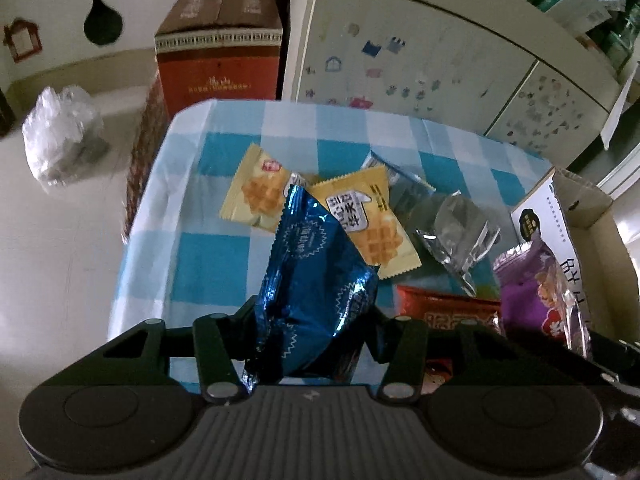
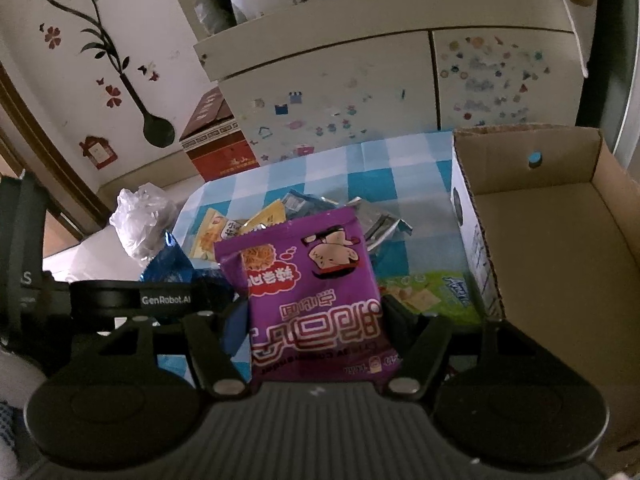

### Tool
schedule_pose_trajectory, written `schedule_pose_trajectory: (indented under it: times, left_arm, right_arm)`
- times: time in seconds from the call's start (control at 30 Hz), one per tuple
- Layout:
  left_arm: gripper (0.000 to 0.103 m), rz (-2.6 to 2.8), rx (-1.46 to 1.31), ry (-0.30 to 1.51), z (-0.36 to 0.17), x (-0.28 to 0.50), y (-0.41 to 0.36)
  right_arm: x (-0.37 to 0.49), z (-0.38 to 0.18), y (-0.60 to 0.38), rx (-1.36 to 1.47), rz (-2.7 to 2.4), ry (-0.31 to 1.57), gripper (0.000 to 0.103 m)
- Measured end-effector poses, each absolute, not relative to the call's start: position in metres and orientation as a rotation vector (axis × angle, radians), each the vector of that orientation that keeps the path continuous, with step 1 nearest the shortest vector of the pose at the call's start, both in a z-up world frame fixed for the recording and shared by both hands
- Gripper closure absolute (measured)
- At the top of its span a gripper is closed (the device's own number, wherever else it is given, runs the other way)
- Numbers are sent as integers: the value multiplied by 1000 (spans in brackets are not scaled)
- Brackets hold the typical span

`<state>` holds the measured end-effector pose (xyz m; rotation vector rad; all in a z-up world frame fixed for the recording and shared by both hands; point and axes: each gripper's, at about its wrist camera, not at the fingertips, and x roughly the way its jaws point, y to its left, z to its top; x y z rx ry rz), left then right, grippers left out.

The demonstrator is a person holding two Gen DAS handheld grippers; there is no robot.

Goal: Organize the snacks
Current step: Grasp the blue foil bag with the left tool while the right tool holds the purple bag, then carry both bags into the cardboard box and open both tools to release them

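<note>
Two packets are held above the tabletop [image 1: 192,248]: the blue packet [image 1: 316,276] by the left gripper [image 1: 312,320], the purple packet [image 2: 316,300] by the right gripper [image 2: 316,320], fingers closed on each. Nearest the open box [image 2: 560,240] at the tabletop's right edge is the right hand.

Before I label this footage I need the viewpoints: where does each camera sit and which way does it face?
Left wrist: on the left gripper, angled down at the checked tablecloth; its fingers clamp a blue packet.
Right wrist: on the right gripper, facing the cardboard box; its fingers clamp a purple packet.
Both show the tablecloth, yellow waffle packets, box and both held packets.
</note>
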<state>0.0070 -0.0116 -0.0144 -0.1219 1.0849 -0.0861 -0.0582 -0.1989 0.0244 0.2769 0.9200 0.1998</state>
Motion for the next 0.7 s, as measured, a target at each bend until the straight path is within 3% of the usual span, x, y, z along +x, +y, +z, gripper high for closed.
schedule_pose_trajectory:
  times: [0.7]
  left_arm:
    - [46,-126,-92,943,20,0,-39]
  right_arm:
    - [-61,48,-226,318,117,839,34]
